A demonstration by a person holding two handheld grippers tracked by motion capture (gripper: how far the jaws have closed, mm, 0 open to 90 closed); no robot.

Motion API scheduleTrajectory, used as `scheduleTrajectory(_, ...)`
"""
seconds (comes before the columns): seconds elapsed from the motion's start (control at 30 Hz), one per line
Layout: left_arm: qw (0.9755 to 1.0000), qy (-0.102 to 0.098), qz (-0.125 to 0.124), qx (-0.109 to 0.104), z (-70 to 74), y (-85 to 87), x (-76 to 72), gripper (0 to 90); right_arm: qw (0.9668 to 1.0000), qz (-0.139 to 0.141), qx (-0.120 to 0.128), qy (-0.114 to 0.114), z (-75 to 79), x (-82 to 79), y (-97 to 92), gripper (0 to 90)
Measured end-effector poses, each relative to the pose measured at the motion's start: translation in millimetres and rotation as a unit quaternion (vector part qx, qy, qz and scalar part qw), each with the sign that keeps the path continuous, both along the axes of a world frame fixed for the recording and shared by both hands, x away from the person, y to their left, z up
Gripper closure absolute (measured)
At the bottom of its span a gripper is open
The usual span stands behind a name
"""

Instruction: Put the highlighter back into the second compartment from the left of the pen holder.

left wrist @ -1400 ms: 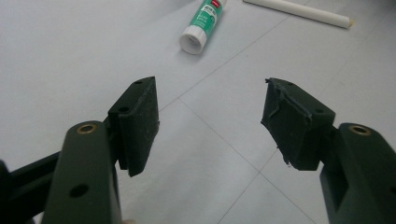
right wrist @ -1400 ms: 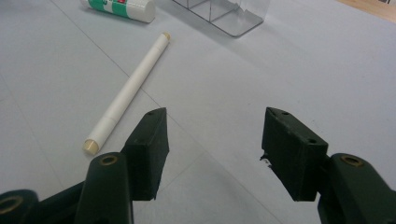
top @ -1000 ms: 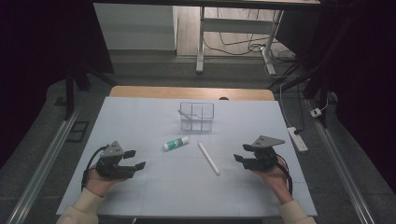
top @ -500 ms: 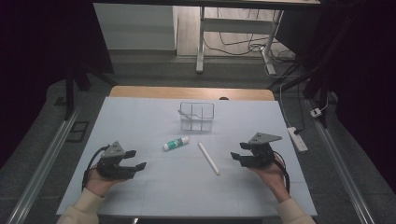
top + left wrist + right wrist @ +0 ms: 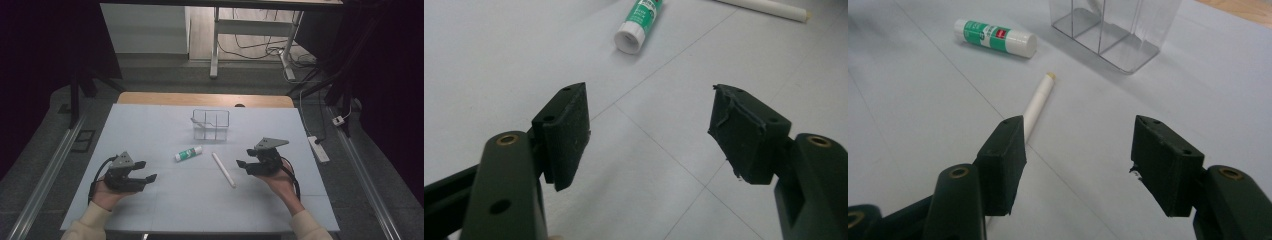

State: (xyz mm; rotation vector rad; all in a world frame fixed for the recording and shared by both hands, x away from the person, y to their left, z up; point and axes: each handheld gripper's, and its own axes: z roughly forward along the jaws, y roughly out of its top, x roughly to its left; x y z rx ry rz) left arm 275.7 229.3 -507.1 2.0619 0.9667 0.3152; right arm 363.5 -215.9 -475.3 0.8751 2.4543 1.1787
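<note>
Your left gripper [image 5: 145,171] sits low over the pale counter [image 5: 165,200], its jaws spread wide with nothing between them; in the left gripper view the bare surface shows through the gap. Your right gripper [image 5: 243,165] is likewise parted and empty, held just above the counter. Just ahead of the right gripper, slightly to its left jaw's side, lies the white stick [image 5: 1039,105], its yellowish tip pointing away from you. Ahead of the left gripper and beyond its reach lies the green-and-white glue stick [image 5: 640,24] on its side, white cap toward that gripper. Farther out, past both the stick and the glue stick, stands the clear divided organizer box [image 5: 210,124], upright on the counter.
</note>
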Motion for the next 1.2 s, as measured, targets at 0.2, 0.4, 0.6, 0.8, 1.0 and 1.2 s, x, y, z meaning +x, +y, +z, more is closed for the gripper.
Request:
scheduleTrajectory(0.2, 1.0000, 0.002, 0.000, -0.003, -0.4, -0.1, 1.5, 32.1, 0.9999, 0.002, -0.005, 0.011, -2.3, 5.6, 12.6, 37.9)
scheduleTrajectory(0.4, 1.0000, 0.002, 0.000, -0.001, -0.9, 0.0, 0.7, 32.0, 0.9996, 0.010, -0.023, 0.014, -3.2, 8.3, 25.1, 37.9)
scheduleTrajectory(0.6, 1.0000, 0.001, -0.001, 0.004, -1.7, -2.7, 0.8, 31.6, 0.9990, 0.020, -0.037, 0.013, -4.0, 12.0, 34.8, 37.3)
scheduleTrajectory(0.8, 1.0000, 0.001, -0.001, 0.010, -2.8, -4.5, 1.7, 31.0, 0.9985, 0.025, -0.043, 0.024, -6.6, 17.1, 45.5, 37.0)
scheduleTrajectory(1.0, 0.9999, 0.001, 0.001, 0.010, -3.8, -2.4, 1.3, 30.3, 0.9980, 0.030, -0.049, 0.028, -7.7, 21.7, 55.7, 36.7)
scheduleTrajectory(1.2, 0.9999, 0.003, 0.001, 0.010, -4.9, -1.4, 1.8, 30.3, 0.9974, 0.032, -0.056, 0.034, -9.8, 27.3, 65.4, 36.0)
